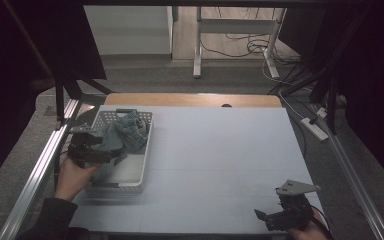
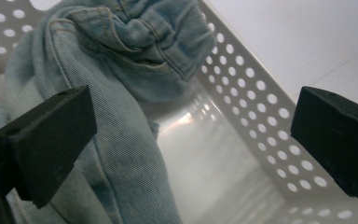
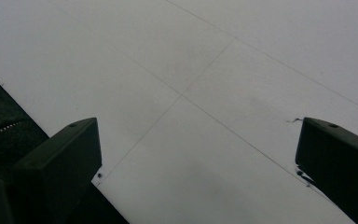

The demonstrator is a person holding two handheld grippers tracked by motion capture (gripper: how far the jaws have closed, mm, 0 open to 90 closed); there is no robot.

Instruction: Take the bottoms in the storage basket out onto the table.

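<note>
Left gripper (image 2: 193,140) wide over jeans (image 2: 121,93) in white basket (image 2: 261,107); right gripper (image 3: 198,163) wide, holding nothing.

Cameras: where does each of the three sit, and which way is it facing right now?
High view: above the person's side, looking forward and down on the table; forearms, left hand-held gripper and right hand-held gripper show.
Left gripper view: rides the left hand-held gripper, looking between open jaws into the white basket at the jeans.
Right gripper view: rides the right hand-held gripper, looking down at bare table between open jaws.
Shared: basket and jeans appear in the high and left gripper views.
</note>
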